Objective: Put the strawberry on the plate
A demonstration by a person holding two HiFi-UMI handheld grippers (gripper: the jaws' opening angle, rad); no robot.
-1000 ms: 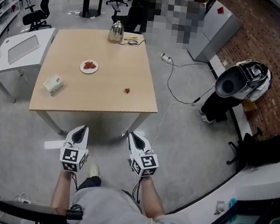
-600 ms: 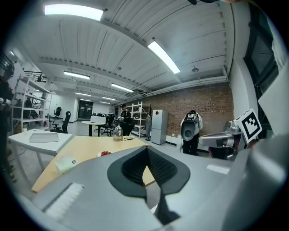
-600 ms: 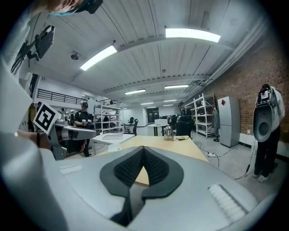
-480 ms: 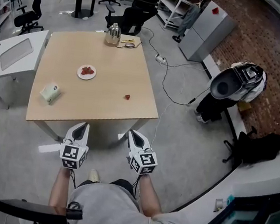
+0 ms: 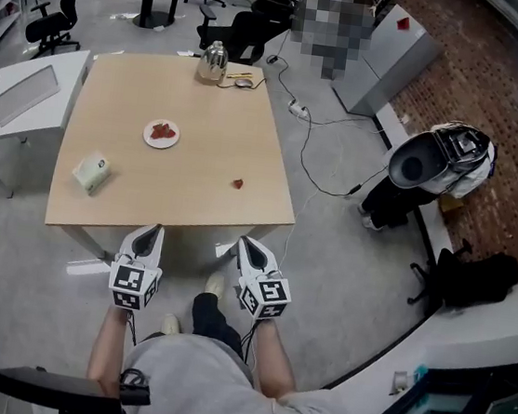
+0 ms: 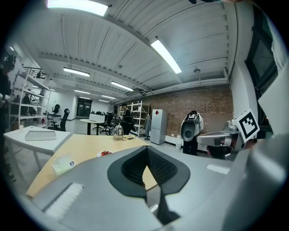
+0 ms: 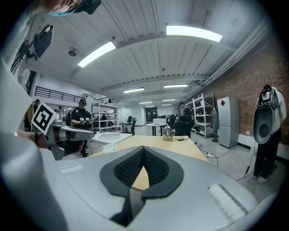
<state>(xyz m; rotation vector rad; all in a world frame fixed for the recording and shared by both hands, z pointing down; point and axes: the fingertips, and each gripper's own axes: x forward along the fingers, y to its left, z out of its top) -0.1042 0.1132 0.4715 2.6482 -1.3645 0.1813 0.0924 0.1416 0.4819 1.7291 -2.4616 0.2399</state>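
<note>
The left hand-held gripper (image 5: 151, 232) and the right hand-held gripper (image 5: 248, 245) both have their jaws together on nothing, just off the near edge of the tabletop (image 5: 206, 101). The strawberry (image 5: 237, 184) lies toward the near right corner, well apart from the plate (image 5: 147, 132), which sits left of centre and holds something red.

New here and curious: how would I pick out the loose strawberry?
Look at the square wooden table. Near its front right corner lies the strawberry, alone on bare wood. It is the only small red thing off the white plate.
</note>
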